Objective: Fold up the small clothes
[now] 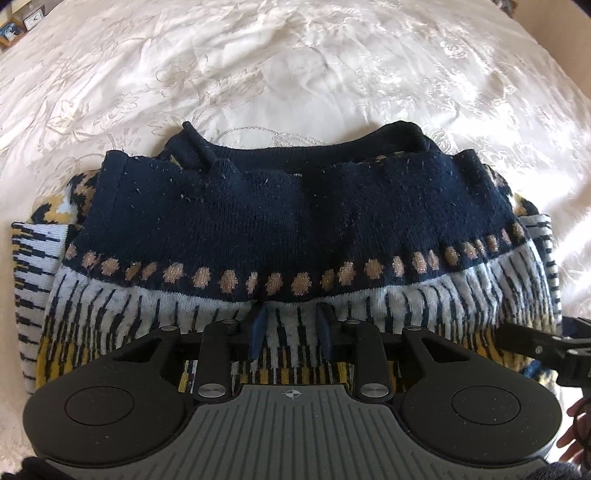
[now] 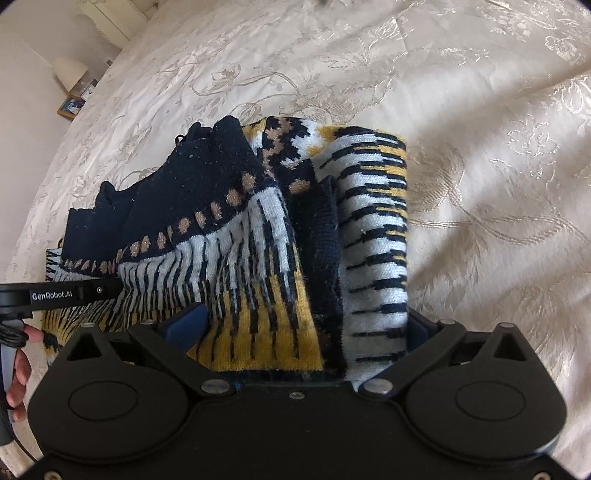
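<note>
Left wrist view first: my left gripper (image 1: 291, 330) has its two blue fingers (image 1: 258, 328) pinched onto a strip of the sweater (image 1: 288, 218), right in the white and navy striped band just below the row of tan dots. So it's clenched on the knit, with fabric showing between the fingers. The sweater itself is a folded bundle lying on the bed (image 1: 295, 66), on a cream bedspread with a floral weave. The navy part with the collar sits on the far side, the stripey and yellow part is near me. My right gripper (image 1: 546, 347) pokes in at the right edge, down by the sweater's near right corner. Far left corner there's a small picture frame (image 1: 9, 33) beside the bed.

Right wrist view: my right gripper (image 2: 303, 328) is spread wide around the near edge of the sweater (image 2: 258, 240). One blue finger (image 2: 188, 325) sits on the left of the yellow striped part, the other is mostly hidden behind the white and navy striped fold on the right. There's a thick wad of knit between them, but I can't tell if it's actually squeezing it or just sitting around it. My left gripper (image 2: 74, 291) comes in from the left edge, touching the striped band. A lamp (image 2: 70, 72) stands far left, off the bed (image 2: 480, 184).
</note>
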Available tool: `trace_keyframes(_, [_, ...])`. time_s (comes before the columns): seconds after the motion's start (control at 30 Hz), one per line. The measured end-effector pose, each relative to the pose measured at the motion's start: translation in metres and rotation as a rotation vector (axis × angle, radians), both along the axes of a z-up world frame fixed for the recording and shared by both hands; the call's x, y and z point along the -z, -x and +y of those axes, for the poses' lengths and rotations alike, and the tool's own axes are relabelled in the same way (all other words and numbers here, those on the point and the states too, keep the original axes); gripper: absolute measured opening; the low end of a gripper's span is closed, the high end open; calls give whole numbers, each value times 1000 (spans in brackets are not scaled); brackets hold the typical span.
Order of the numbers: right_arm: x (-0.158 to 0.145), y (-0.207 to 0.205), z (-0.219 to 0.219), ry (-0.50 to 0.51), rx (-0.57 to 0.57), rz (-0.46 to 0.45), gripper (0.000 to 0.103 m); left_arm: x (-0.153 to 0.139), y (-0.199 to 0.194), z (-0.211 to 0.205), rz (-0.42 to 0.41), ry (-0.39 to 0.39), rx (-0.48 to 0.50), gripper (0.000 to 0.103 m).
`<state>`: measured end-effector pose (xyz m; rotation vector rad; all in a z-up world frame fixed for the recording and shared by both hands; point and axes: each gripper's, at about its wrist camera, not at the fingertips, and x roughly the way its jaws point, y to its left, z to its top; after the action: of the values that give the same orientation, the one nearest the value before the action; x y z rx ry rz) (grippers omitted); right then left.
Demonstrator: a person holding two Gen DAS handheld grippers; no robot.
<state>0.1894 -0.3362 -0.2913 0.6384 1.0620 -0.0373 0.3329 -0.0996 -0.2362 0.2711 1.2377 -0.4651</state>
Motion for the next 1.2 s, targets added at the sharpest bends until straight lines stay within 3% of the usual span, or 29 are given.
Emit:
trace_keyframes(0.13, [1, -1, -8, -41, -24, -3, 103, -12, 3, 4, 6, -3, -38, 29])
trace_keyframes(0.33, [2, -2, -16, -90, -70, 3, 103, -35, 30, 15, -59, -18, -42, 30])
trace_keyframes(0.63, [4, -5, -24, -134, -111, 11, 103, -21, 63, 33, -22, -57, -32, 30])
trace_keyframes(0.83, [5, 0, -27, -151, -105, -21, 103, -10, 57, 32, 3, -58, -58, 30])
trace_keyframes(1.03, [7, 2, -33, -186, -73, -21, 103, -28, 49, 24, -84, 9, -25, 30])
trace_keyframes(1.2, [7, 1, -39, -216, -55, -7, 103, -23, 29, 10, -57, 21, 1, 30])
